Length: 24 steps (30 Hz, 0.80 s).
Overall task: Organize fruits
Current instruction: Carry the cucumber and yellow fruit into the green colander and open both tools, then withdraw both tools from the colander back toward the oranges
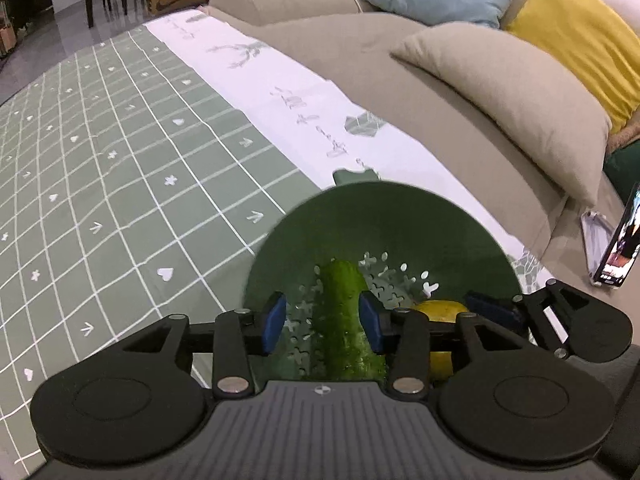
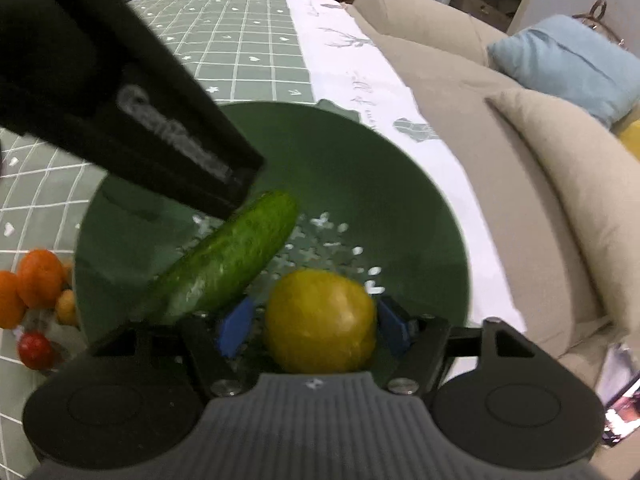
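A green colander bowl (image 1: 384,224) (image 2: 360,184) stands on the checked tablecloth. My left gripper (image 1: 322,322) is over it, its blue pads (image 1: 274,322) spread wider than the cucumber (image 1: 344,320) between them; only the right pad is near it. In the right wrist view the cucumber (image 2: 232,256) leans tilted inside the bowl under the left gripper's black body (image 2: 120,92). My right gripper (image 2: 314,326) has its blue pads (image 2: 236,326) on either side of a yellow lemon (image 2: 320,320), with a gap on the left. The lemon also shows in the left wrist view (image 1: 440,310).
Oranges (image 2: 36,280), small orange fruits and a red one (image 2: 34,350) lie left of the bowl. A beige sofa (image 1: 400,52) with cushions runs along the table's right side. A phone (image 1: 618,248) stands on the sofa.
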Available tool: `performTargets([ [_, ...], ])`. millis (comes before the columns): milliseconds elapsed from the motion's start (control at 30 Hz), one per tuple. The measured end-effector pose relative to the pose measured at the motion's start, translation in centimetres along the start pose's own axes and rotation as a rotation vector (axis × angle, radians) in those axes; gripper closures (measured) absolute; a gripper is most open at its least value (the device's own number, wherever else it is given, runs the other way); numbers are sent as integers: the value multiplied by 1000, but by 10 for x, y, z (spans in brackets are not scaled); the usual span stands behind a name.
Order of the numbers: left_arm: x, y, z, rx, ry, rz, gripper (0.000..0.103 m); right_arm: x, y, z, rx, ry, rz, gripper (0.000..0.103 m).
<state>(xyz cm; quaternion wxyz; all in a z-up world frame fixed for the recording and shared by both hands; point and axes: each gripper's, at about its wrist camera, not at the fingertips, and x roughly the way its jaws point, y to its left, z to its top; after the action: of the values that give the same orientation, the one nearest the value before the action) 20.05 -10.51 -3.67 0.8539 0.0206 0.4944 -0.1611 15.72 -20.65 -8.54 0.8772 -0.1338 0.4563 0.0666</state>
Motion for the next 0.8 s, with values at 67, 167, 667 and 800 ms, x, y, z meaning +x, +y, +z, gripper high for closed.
performTargets([
  [67,-9,1,-2,-4,-16,-2,50,-8,-4,2,20,-19,2,29],
  [167,-26,3,-8,-3,-43,5,48,-18,-5,5,22,-44,-19,24],
  [667,-109,28,-65,-54,-163,57,39,-97,35,-12,64,-195,23,8],
  [800,-115,38,-85,-78,-160,61,39,-112,43,-24,99,-207,58,8],
])
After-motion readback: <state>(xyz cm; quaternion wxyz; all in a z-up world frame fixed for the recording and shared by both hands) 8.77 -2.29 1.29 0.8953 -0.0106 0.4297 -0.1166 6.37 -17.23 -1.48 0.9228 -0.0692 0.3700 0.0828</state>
